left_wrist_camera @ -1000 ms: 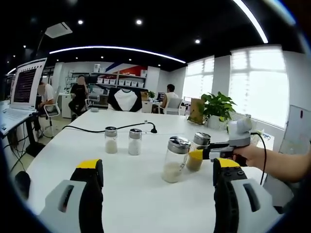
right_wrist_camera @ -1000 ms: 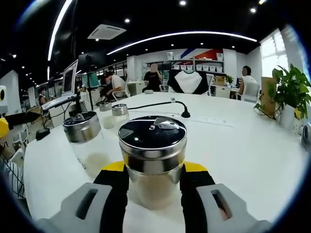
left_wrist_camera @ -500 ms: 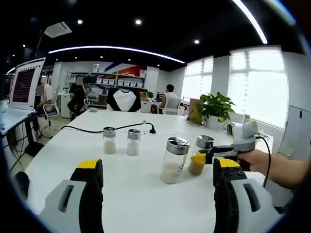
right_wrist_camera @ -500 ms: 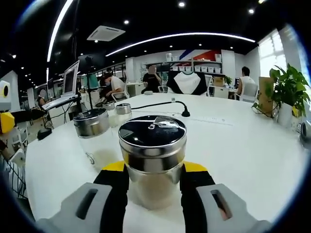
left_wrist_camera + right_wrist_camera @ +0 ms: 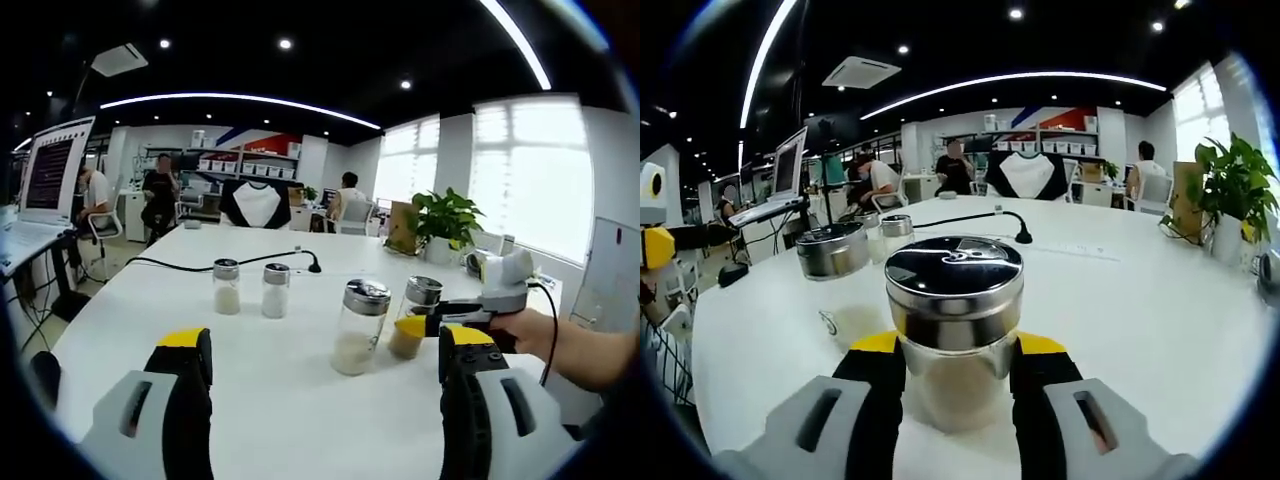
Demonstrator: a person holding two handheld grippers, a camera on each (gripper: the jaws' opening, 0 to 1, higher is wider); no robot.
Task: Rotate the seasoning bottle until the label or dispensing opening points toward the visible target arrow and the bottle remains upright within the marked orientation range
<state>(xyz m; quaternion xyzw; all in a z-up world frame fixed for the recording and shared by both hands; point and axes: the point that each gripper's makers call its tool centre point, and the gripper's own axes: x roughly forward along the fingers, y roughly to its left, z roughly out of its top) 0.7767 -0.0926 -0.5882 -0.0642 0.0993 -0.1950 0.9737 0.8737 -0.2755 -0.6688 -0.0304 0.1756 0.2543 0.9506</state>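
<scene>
My right gripper (image 5: 953, 348) is shut on a glass seasoning bottle (image 5: 953, 380) with a shiny metal lid (image 5: 954, 272), which stands upright on the white table (image 5: 1140, 290). From the left gripper view the same bottle (image 5: 412, 312) holds yellowish powder, and the right gripper (image 5: 428, 324) reaches it from the right in a person's hand (image 5: 535, 330). A taller bottle (image 5: 360, 326) with pale contents stands just left of it, seen again as the taller bottle (image 5: 835, 262). My left gripper (image 5: 323, 340) hovers open over the near table, its jaws wide apart.
Two small shakers (image 5: 250, 288) stand further back on the table, with a black cable (image 5: 180, 266) behind them. A potted plant (image 5: 445, 222) sits at the far right edge, a laptop (image 5: 45, 190) at the left. People sit at desks beyond.
The right gripper view has turned slightly, so the taller bottle sits nearer the centre and the held lid looks flatter. In the left gripper view the held bottle has shifted slightly right.
</scene>
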